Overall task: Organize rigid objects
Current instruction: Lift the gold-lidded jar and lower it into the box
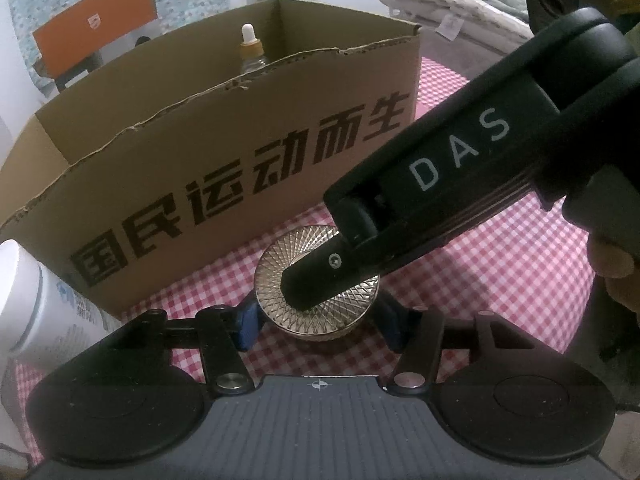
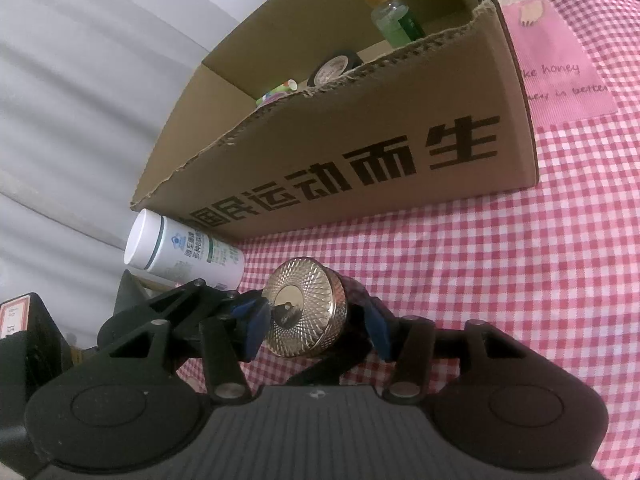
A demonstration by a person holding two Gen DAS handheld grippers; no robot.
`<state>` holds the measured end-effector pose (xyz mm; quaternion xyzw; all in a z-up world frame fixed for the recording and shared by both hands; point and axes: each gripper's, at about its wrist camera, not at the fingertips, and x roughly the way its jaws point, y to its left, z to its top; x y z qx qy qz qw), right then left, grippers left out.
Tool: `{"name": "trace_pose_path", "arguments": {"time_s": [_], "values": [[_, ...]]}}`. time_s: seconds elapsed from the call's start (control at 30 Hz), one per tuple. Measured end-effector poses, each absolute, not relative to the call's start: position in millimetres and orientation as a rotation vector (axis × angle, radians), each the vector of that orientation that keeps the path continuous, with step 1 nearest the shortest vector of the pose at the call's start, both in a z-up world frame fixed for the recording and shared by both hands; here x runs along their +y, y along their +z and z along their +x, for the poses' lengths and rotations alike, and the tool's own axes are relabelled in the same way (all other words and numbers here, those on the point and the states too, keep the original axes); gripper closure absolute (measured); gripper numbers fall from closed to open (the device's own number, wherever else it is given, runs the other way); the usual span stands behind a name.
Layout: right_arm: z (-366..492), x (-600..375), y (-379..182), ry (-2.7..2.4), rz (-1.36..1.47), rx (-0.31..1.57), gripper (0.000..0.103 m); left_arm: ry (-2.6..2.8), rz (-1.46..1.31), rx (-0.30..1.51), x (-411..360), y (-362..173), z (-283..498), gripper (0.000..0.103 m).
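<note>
1. The round gold jar with a faceted lid (image 1: 316,300) sits on the pink checked cloth (image 1: 500,264), just near of the brown cardboard box (image 1: 224,168).
2. The left gripper (image 1: 318,322) straddles the jar; whether its blue pads press it, I cannot tell.
3. The right gripper (image 2: 316,322) brackets the same jar, its left pad (image 2: 256,320) touching and its right pad apart.
4. A white bottle (image 2: 180,250) lies to the left.

We see the gold jar (image 1: 316,300) on the checked cloth (image 1: 500,248) between our left hand-held gripper (image 1: 318,326) pads, with the right hand-held gripper (image 1: 320,280) resting on its lid. Behind stands the box (image 1: 240,168) with a dropper bottle (image 1: 252,54); a white bottle (image 1: 36,308) lies left.
</note>
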<state>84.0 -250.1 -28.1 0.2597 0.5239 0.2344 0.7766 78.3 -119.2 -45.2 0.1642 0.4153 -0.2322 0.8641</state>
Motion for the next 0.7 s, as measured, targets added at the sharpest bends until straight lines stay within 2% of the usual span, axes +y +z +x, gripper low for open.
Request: {"name": "trace_pose_path", "arguments": {"time_s": [0.43, 0.7], "values": [[80.0, -245.6, -22.4, 0.509, 0.547, 1.135, 0.047, -0.482, 0.340, 0.873, -119.9, -38.7, 69.4, 0.047], [68.6, -236.1, 22.0, 0.547, 0.472, 1.040, 0.047, -0.469, 0.338, 0.766, -111.9, 5.4, 49.5, 0.048]]}}
